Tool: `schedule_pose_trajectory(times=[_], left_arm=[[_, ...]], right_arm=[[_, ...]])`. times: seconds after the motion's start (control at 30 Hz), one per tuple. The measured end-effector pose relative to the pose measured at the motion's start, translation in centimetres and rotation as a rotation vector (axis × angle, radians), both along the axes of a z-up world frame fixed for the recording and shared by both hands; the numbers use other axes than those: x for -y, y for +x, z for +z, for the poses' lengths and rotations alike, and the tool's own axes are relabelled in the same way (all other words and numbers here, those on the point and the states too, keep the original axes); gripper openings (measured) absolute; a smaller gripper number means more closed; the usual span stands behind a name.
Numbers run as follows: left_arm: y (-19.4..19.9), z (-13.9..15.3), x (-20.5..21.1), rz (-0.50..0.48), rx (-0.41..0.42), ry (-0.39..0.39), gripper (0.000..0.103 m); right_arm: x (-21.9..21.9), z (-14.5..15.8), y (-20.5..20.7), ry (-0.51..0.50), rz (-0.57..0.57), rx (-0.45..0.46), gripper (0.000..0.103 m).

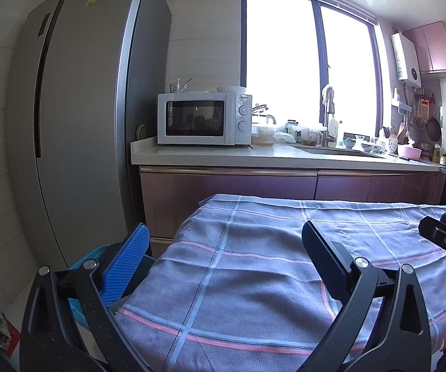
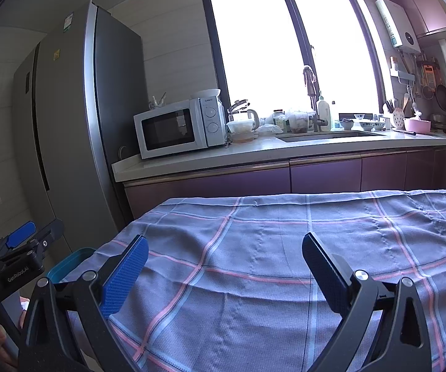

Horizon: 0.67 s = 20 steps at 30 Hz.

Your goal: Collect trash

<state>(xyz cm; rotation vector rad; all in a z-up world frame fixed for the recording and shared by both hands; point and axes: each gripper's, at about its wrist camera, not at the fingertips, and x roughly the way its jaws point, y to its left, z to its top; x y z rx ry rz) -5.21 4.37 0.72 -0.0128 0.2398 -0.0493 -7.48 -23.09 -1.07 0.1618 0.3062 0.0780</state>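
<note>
Bright window [image 1: 309, 62] behind counter [image 1: 253, 155] (microwave [image 1: 204, 118] beside fridge [image 1: 77, 124]).

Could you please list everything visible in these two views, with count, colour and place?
Checked cloth: one, lilac with pink and blue lines, covering the table.
Teal plastic bin: one, at the table's left edge.
Tall steel refrigerator: one, grey, left.
White microwave oven: one, on the pale counter.
Sink faucet: one, metallic, before the window.
Pink bowl: one, counter's right end.
Crumpled wrapper: one, floor, lower left.
Left gripper: open, blue pads, above the cloth.
Right gripper: open, above the cloth.
</note>
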Motion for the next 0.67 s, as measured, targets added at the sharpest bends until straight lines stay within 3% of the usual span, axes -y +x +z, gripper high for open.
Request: schedule_pose_trajectory(times=[0.4,0.67], left_arm=[[2.0,-0.9,0.9,-0.038,-0.052,0.017,0.097],[10.6,-4.0,2.2,-0.104,-0.338,0.016,0.097]], right_arm=[[0.8,-0.6,0.8,-0.001,-0.011,-0.015,0.096],[3.1,-2.0,3.0,-0.007,-0.032,-0.122,0.096]])
